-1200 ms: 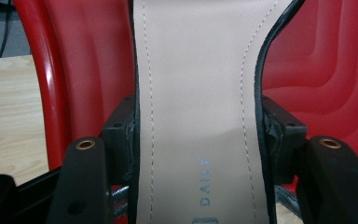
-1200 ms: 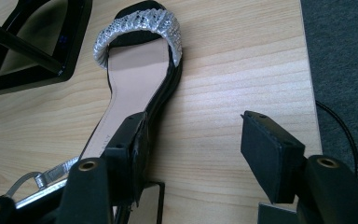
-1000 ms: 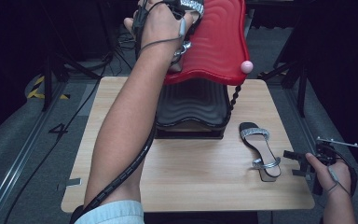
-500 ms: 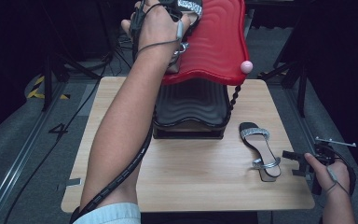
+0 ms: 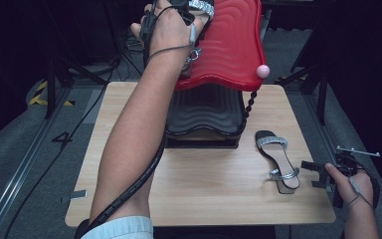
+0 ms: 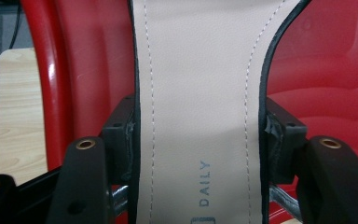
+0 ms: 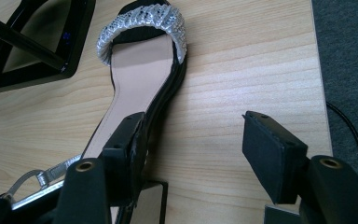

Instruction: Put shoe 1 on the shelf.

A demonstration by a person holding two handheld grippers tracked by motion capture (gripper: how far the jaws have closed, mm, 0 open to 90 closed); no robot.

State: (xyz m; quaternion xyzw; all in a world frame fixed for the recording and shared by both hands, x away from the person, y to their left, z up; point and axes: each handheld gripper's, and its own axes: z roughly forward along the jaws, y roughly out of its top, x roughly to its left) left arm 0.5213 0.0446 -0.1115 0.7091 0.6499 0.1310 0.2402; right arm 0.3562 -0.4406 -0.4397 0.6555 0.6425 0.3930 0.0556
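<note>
A black sandal [image 5: 202, 7] with a silver strap is held over the red wavy top shelf [image 5: 234, 45] of a shoe rack. My left gripper [image 5: 188, 17] is shut on it. In the left gripper view its beige insole [image 6: 198, 93] is clamped between my left gripper's [image 6: 198, 135] pads, with the red shelf [image 6: 326, 70] behind. A matching sandal [image 5: 278, 159] lies flat on the wooden table [image 5: 204, 194], right of the rack. My right gripper [image 5: 322, 174] is open at that sandal's heel end. In the right gripper view the sandal [image 7: 140, 70] lies beside the left finger of my right gripper [image 7: 200, 140], with bare table between the jaws.
The rack's black lower shelf [image 5: 204, 112] stands at the table's back centre. A pink ball [image 5: 262, 71] caps the red shelf's front right corner above a beaded black post [image 5: 250, 102]. My left forearm [image 5: 134, 134] crosses the table's left half. The table's right edge [image 7: 319, 79] is close.
</note>
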